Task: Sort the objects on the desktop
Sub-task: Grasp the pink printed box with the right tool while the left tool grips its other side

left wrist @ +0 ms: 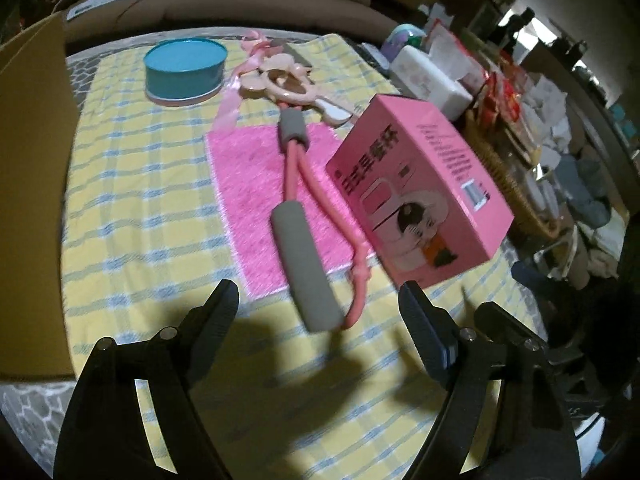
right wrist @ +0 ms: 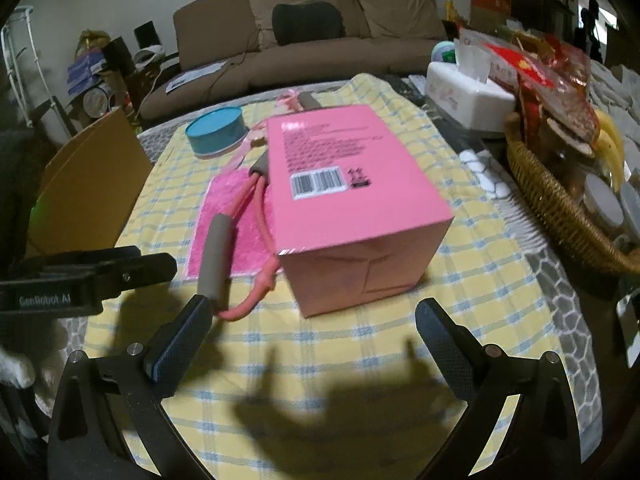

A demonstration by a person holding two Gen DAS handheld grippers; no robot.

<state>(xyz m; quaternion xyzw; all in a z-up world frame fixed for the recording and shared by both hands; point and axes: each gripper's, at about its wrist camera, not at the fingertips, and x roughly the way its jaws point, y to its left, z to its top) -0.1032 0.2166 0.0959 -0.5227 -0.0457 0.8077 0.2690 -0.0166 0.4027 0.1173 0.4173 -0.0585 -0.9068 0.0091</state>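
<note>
A pink carton lies on the yellow checked cloth. A pink resistance band with grey foam handles lies beside it, partly over a pink towel. A teal round tin and a pink hand mirror with ribbon sit farther back. My left gripper is open and empty, just short of the band's near handle. My right gripper is open and empty, just in front of the carton.
A cardboard box wall stands at the left. A white tissue box and a wicker basket of snacks stand at the right. A brown sofa is behind the table. The left gripper's body shows at the left.
</note>
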